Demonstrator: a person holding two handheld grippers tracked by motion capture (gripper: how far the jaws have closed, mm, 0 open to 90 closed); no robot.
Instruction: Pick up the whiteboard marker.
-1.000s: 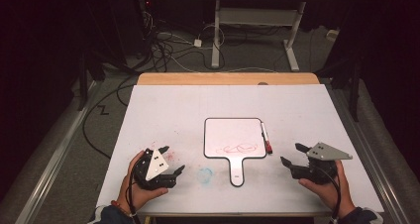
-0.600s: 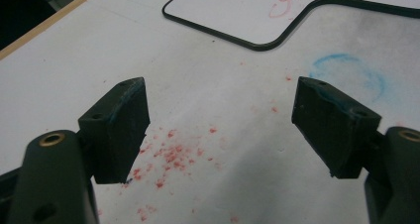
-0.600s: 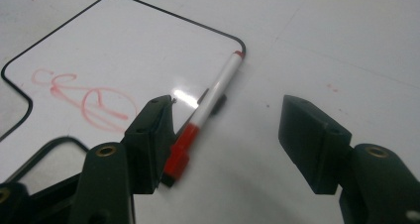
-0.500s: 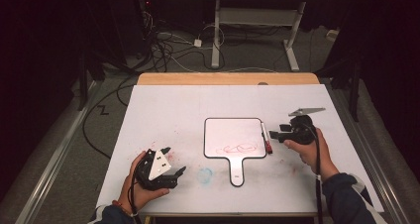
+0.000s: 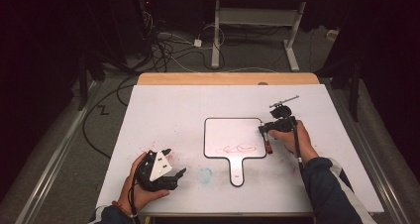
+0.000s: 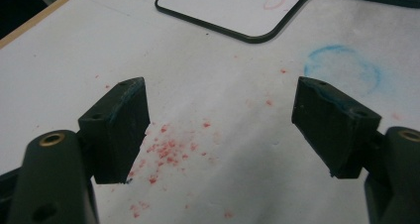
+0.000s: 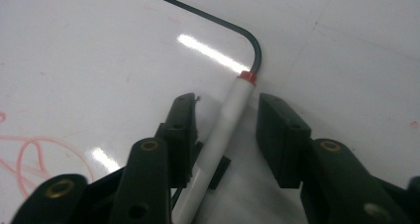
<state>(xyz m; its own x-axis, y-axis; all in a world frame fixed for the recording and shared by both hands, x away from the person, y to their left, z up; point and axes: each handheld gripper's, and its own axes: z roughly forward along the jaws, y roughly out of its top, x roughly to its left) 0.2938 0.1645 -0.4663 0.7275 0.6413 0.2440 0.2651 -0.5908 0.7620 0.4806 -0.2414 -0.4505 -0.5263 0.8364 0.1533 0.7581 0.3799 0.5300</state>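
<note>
A small whiteboard paddle (image 5: pixel 233 137) with red scribbles lies in the middle of the white table. A white marker with a red end (image 5: pixel 268 145) rests along its right edge. My right gripper (image 5: pixel 266 133) is lowered over that marker. In the right gripper view the marker (image 7: pixel 232 116) runs between the two jaws with a thin gap on each side, so the right gripper (image 7: pixel 227 112) is open around it, next to the whiteboard's (image 7: pixel 99 60) rounded corner. My left gripper (image 5: pixel 171 165) sits near the front left of the table, open wide and empty (image 6: pixel 220 105).
Red marker specks (image 6: pixel 166 149) and a faint blue ring smear (image 6: pixel 341 73) mark the table under the left gripper. The whiteboard's handle (image 5: pixel 237 172) points toward the front edge. Beyond the table's wooden far edge (image 5: pixel 228 79), cables and desk legs stand on the floor.
My right gripper has moved from the front right of the table forward and left, down onto the marker at the whiteboard's right edge. The left gripper has barely shifted.
</note>
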